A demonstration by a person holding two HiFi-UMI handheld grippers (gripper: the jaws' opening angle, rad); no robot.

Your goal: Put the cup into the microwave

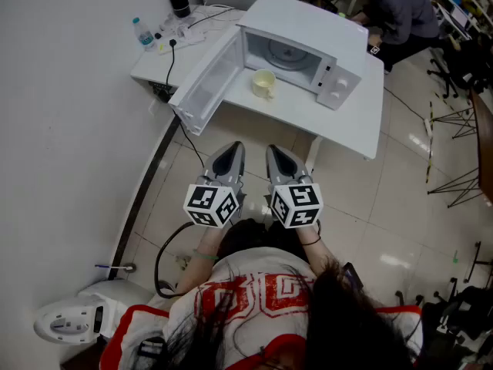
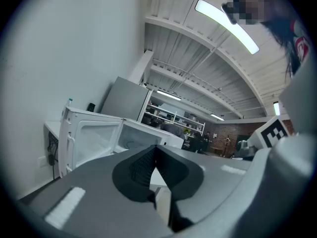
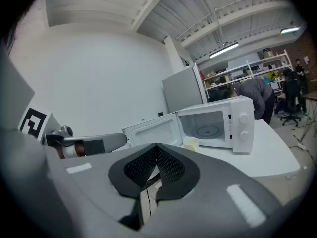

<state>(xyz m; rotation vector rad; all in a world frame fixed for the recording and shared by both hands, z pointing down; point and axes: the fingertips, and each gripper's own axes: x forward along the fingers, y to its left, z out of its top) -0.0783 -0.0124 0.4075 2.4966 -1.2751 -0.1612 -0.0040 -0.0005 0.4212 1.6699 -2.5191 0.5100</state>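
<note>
Seemingly, left claw [image 2: 155,150] blocks cup [image 1: 263,82] from view.

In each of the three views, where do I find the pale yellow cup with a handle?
Head view: pale yellow cup upper centre, on the white table before the open white microwave.
Left gripper view: not visible.
Right gripper view: cup right of centre, before the microwave's opening.
Shared landmark: the microwave's open door.
</note>
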